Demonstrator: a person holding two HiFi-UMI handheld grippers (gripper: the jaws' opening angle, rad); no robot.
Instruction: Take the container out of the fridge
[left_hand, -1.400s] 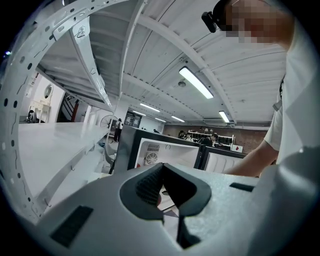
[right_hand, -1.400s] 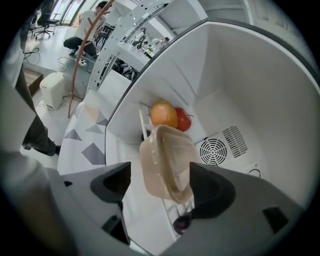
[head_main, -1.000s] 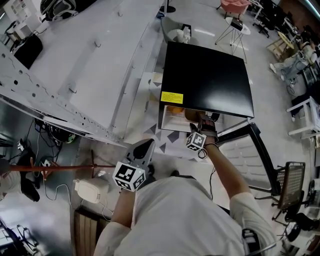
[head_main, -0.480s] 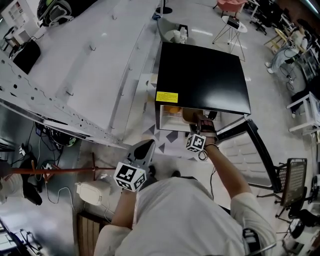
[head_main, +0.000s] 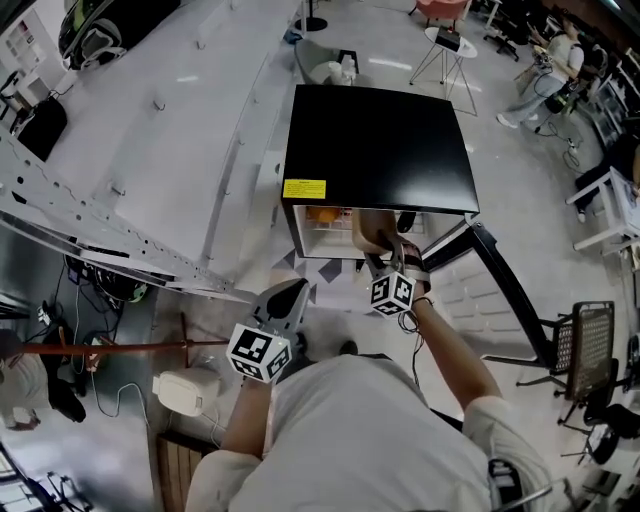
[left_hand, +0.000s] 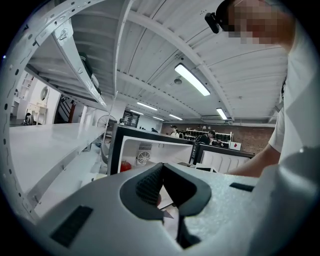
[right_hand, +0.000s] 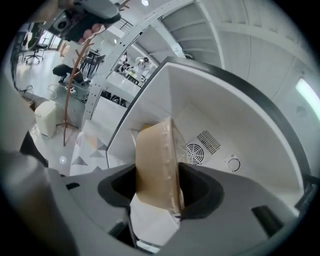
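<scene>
A small black fridge (head_main: 375, 150) stands on the floor with its door (head_main: 497, 290) swung open to the right. At its mouth my right gripper (head_main: 377, 247) has a tan container (head_main: 368, 226) with a clear lid between its jaws. In the right gripper view the container (right_hand: 154, 165) stands on edge between the pads, both pressing its sides as the jaws are closing, and my right gripper (right_hand: 159, 181) points into the white fridge interior (right_hand: 215, 110). My left gripper (head_main: 289, 294) hangs shut and empty near my body, left of the fridge (left_hand: 150, 145).
An orange item (head_main: 322, 213) sits inside the fridge at the left. A long white metal frame (head_main: 150, 150) runs along the left. A white appliance (head_main: 185, 390) lies on the floor near my left arm, and a wire chair (head_main: 582, 350) stands at the right.
The right jaws have closed around the container at the fridge's mouth. My head view has shifted a little; the left gripper has stayed put.
</scene>
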